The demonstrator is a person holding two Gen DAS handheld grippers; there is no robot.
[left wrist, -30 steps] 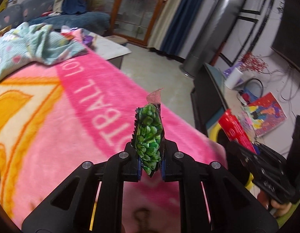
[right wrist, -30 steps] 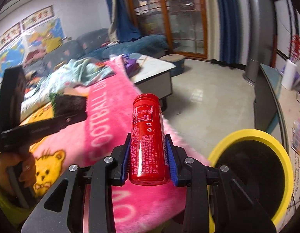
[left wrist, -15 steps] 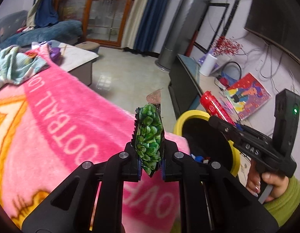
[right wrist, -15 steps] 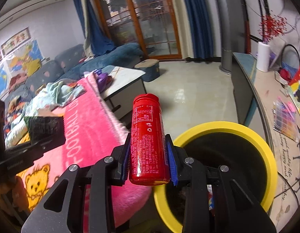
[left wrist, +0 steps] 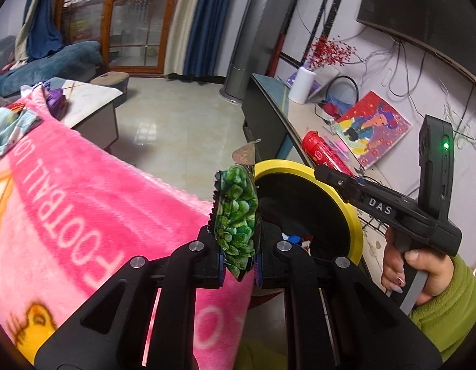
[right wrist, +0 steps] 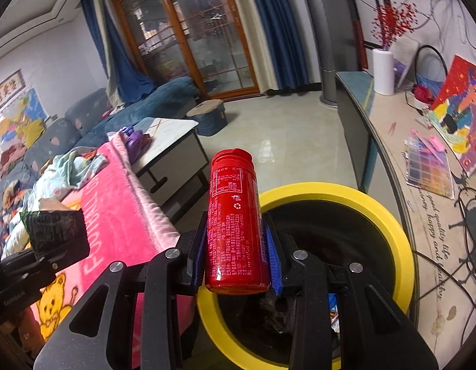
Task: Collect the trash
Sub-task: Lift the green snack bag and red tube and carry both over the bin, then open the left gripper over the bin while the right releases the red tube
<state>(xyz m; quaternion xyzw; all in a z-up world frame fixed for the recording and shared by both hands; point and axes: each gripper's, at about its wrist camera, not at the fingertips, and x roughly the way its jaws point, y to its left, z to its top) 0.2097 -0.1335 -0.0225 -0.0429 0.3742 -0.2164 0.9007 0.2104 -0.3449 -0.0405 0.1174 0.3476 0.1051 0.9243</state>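
Note:
My left gripper (left wrist: 238, 263) is shut on a green snack wrapper (left wrist: 237, 219) and holds it upright at the near left edge of a yellow-rimmed black trash bin (left wrist: 351, 212). My right gripper (right wrist: 236, 262) is shut on a red cylindrical can (right wrist: 233, 215), held over the bin's (right wrist: 395, 240) left rim. The can (left wrist: 322, 152) and right gripper also show in the left wrist view, above the bin's far side. The wrapper (right wrist: 53, 231) shows at the left of the right wrist view. Some trash lies inside the bin.
A pink blanket (left wrist: 83, 203) covers the surface left of the bin. A long low cabinet (right wrist: 388, 154) with papers, a picture and a white roll runs along the right wall. A coffee table (right wrist: 170, 141) and blue sofa stand beyond, with tiled floor between.
Both grippers have swung right from over the pink blanket to the trash bin. The can now sits over the bin's rim; the wrapper has reached the bin's edge. Both grips unchanged.

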